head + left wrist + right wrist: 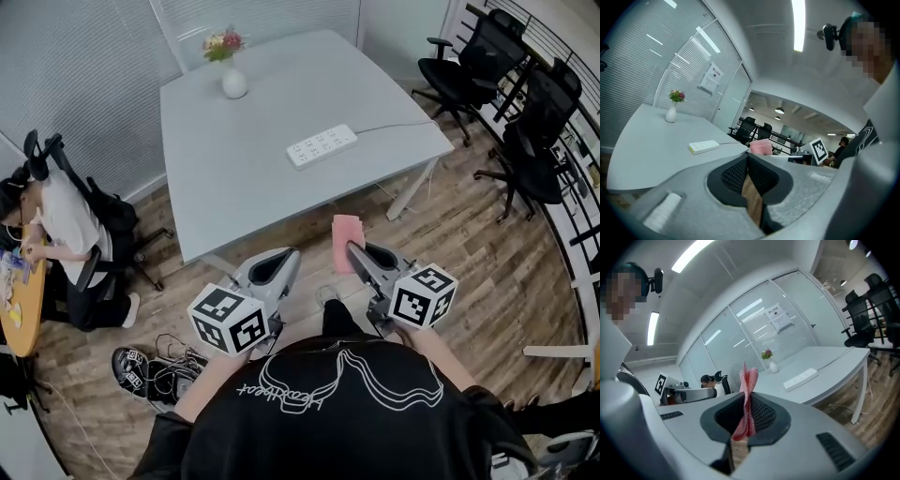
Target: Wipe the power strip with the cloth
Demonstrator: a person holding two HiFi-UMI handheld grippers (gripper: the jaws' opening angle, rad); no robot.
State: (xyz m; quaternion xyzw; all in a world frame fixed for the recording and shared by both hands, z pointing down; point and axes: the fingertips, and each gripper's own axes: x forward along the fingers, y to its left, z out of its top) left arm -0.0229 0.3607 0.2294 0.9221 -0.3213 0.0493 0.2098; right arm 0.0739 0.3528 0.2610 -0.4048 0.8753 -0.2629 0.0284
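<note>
A white power strip (322,145) lies on the grey table (234,178) near its right front, its cord running off to the right. It also shows far ahead in the left gripper view as the power strip (703,147) and in the right gripper view as the power strip (800,378). My right gripper (350,247) is shut on a pink cloth (346,238), held up in front of the table edge; the cloth (746,399) stands pinched between the jaws. My left gripper (291,255) is shut with nothing in it, short of the table.
A white vase with flowers (232,75) stands at the table's far edge. A person (56,234) sits at an orange desk on the left. Black office chairs (511,103) stand at the right. Cables and shoes (155,370) lie on the wooden floor.
</note>
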